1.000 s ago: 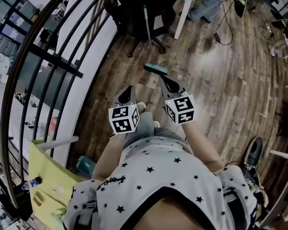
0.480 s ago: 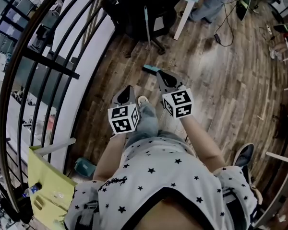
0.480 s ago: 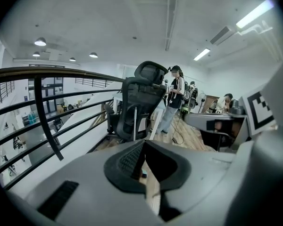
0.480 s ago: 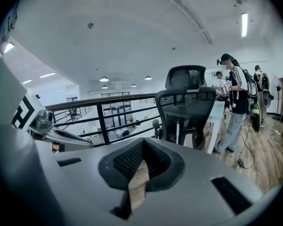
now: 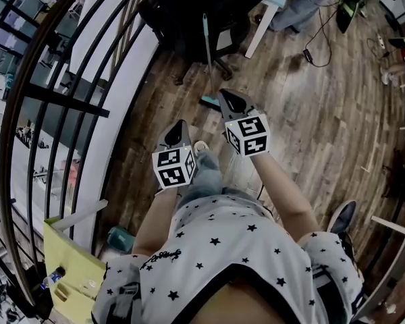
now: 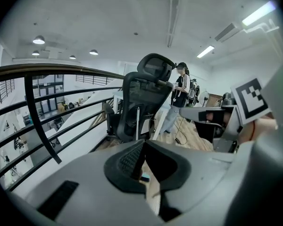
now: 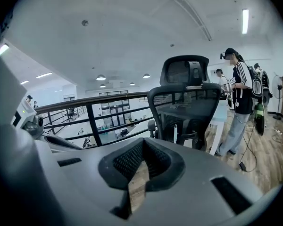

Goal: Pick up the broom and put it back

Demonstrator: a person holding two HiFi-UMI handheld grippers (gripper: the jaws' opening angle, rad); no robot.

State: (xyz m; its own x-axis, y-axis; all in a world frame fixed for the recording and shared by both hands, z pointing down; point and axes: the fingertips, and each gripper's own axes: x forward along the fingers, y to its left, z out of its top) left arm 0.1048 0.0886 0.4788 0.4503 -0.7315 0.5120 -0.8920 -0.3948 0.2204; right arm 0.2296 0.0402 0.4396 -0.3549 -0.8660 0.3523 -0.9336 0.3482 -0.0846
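both grippers have advanced toward the far broom (image 5: 206, 42), which stands upright against the chair (image 5: 189, 19), long axis vertical; the right gripper (image 5: 231, 100) is nearer, the left gripper (image 5: 178, 129) trails, and both have their jaws together, empty

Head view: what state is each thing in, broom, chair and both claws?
Broom: standing upright, head on the floor, not gripped.
Chair: upright, right behind the broom.
Left claw: shut, empty.
Right claw: shut, empty.
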